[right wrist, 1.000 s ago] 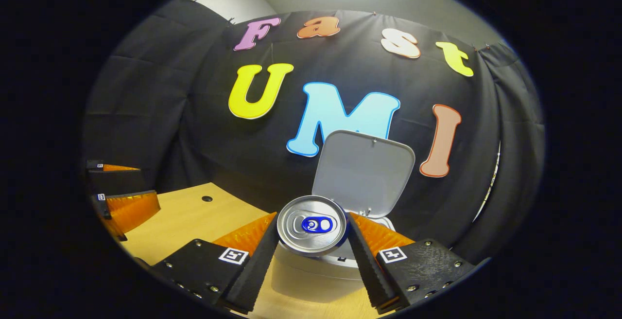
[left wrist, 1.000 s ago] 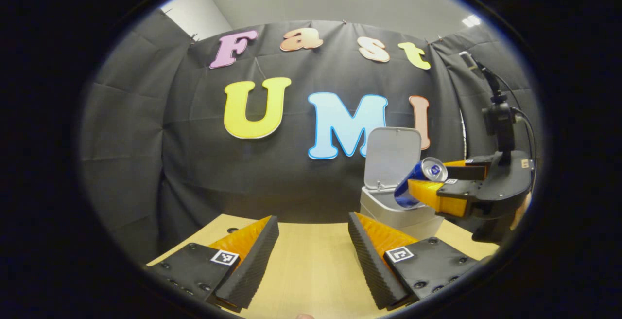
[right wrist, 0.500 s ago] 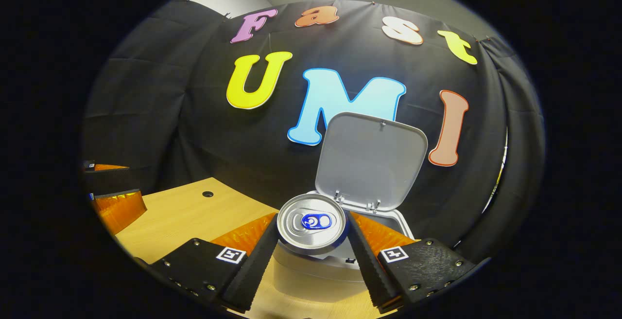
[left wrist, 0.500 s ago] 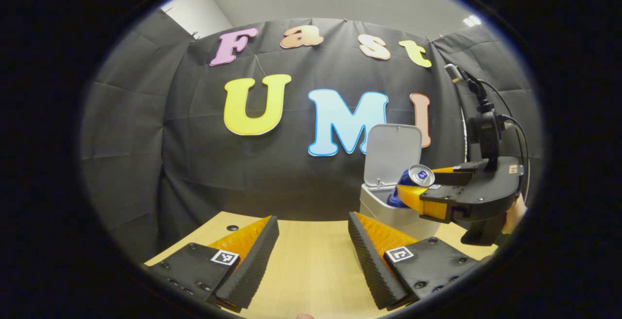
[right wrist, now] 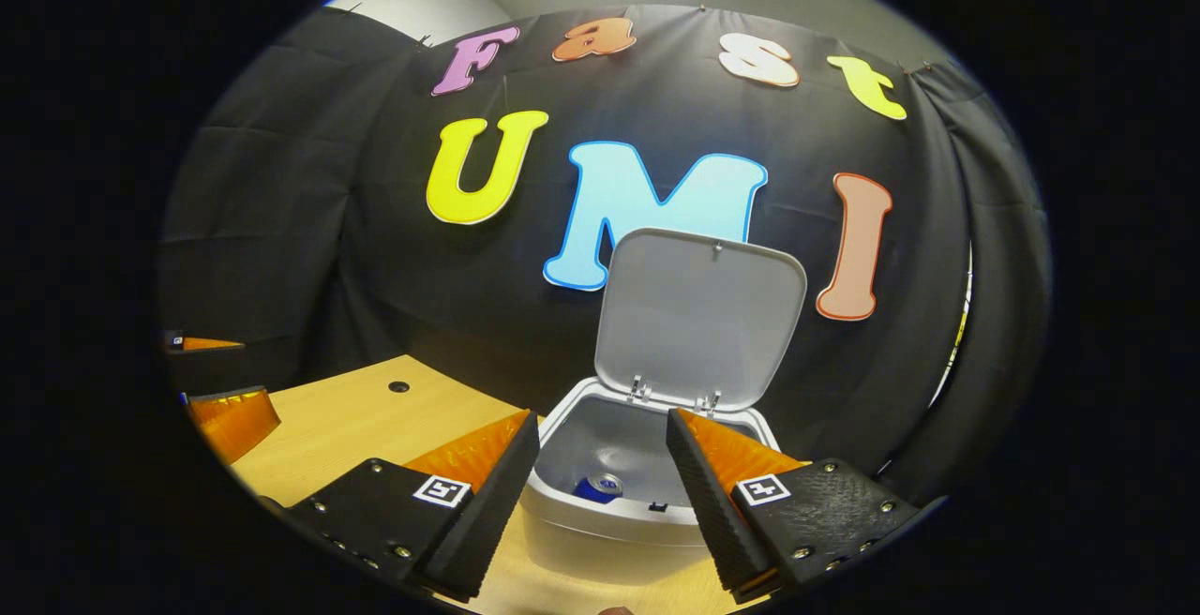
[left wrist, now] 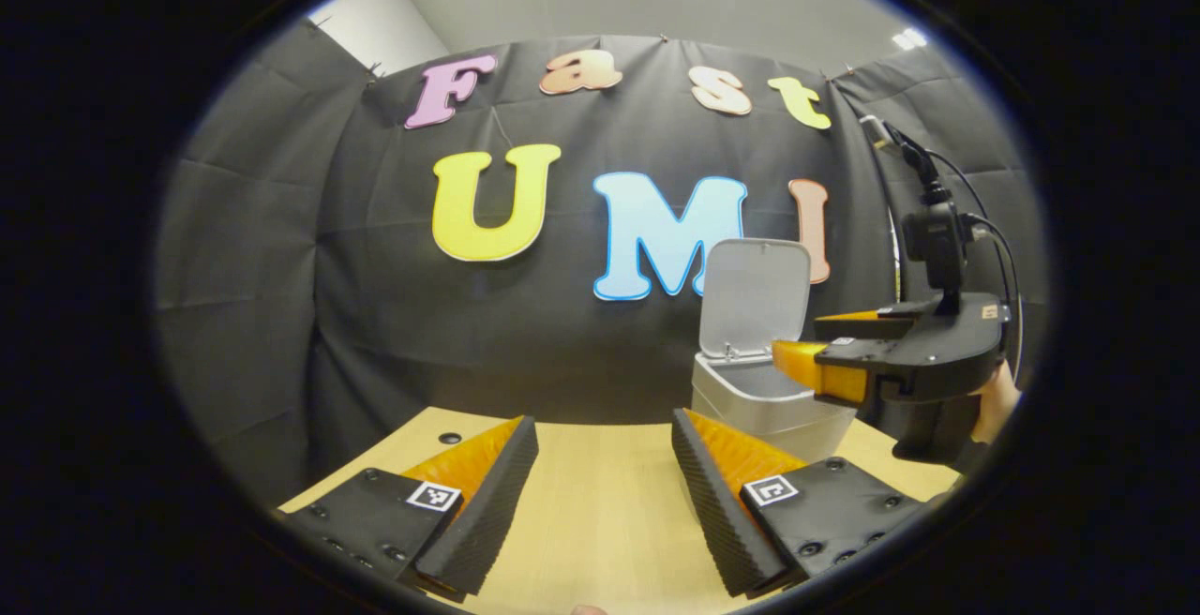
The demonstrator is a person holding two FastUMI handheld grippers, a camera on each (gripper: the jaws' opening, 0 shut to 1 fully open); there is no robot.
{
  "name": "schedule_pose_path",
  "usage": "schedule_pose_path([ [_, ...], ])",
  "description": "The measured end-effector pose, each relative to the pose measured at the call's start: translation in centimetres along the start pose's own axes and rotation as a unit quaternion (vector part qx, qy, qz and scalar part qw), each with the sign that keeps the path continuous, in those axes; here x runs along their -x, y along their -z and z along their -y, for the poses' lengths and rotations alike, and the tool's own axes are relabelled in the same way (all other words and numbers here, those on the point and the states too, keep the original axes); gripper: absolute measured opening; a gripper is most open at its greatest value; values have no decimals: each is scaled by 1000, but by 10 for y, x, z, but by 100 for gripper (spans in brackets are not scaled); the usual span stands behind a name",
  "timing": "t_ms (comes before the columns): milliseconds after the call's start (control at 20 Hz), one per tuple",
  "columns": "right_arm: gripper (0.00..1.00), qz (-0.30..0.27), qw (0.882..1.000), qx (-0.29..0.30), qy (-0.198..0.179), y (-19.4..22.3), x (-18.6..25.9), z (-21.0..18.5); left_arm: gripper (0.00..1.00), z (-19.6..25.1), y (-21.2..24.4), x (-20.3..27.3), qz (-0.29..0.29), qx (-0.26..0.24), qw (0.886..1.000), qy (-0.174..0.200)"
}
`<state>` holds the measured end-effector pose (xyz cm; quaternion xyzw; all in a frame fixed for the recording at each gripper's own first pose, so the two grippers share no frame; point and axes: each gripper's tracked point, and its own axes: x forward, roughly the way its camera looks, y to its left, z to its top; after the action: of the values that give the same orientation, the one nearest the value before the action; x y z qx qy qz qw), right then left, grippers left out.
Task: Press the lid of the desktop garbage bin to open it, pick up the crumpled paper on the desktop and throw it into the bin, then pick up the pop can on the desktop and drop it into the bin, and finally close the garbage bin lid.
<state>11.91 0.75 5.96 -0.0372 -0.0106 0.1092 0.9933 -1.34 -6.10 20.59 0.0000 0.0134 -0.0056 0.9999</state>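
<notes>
Fingers [right wrist: 694,465] of our right gripper [right wrist: 600,484] stand spread and empty over the open garbage bin [right wrist: 562,502], with the pop can [right wrist: 597,487] lying at the bottom of the tub, its blue wall and silver top just visible between them. Our left gripper [left wrist: 600,493] hovers low above the pale wooden table [left wrist: 600,521], its ridged fingers likewise parted and holding nothing; from that side the right gripper [left wrist: 806,348] shows beside the bin [left wrist: 750,404], held by a hand [left wrist: 996,404]. We cannot make out the crumpled paper inside the tub. What remains, we judge, is the lid [right wrist: 698,315], a smooth, rounded-square panel of grey plastic standing upright on two small hinges [right wrist: 675,395] at the rear rim. It looks light and stiff, likely to swing freely (and perhaps to click shut), so a push on its upper front edge should serve better than a pinch. The bin itself seems light enough to slide on the smooth wood.
</notes>
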Motion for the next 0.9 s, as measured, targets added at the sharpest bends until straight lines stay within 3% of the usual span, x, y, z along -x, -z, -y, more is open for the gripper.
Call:
schedule_pose_path([
  [900, 88, 42, 996, -4, 76, -106, -59, 68, 94, 4, -1, -13, 10, 0, 999, 43],
])
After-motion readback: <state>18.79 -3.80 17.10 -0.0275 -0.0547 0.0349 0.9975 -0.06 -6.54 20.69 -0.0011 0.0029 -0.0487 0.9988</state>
